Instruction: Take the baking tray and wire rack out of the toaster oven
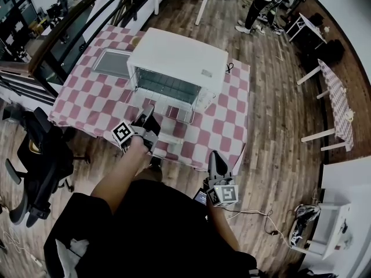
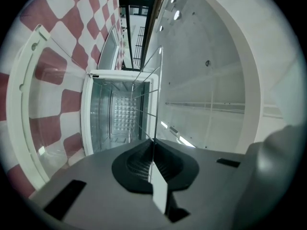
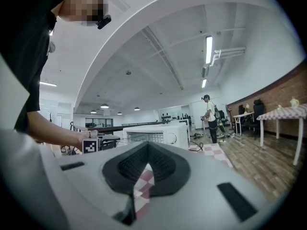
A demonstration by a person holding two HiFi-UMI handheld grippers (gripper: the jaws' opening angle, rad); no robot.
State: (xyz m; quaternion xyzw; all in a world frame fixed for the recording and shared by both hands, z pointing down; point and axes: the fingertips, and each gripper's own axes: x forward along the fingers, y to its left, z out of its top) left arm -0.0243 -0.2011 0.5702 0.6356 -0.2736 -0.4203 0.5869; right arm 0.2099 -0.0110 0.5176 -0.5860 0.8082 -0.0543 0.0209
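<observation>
The white toaster oven (image 1: 177,65) stands on a red-checked table (image 1: 93,106), its glass door (image 1: 165,110) folded down toward me. The baking tray (image 1: 113,62) lies on the cloth to the left of the oven. My left gripper (image 1: 149,114) is at the door's front edge. In the left gripper view it (image 2: 154,176) is shut on the rim of the thin wire rack (image 2: 160,80), which I see edge-on reaching back into the bare oven cavity (image 2: 120,114). My right gripper (image 1: 213,155) hangs back off the table's near edge, shut (image 3: 144,186) and empty.
A black office chair (image 1: 40,155) stands at my left. The oven's cord (image 1: 230,68) lies to its right. A second checked table (image 1: 336,97) and white furniture are across the wooden floor, and a person (image 1: 261,4) stands far behind.
</observation>
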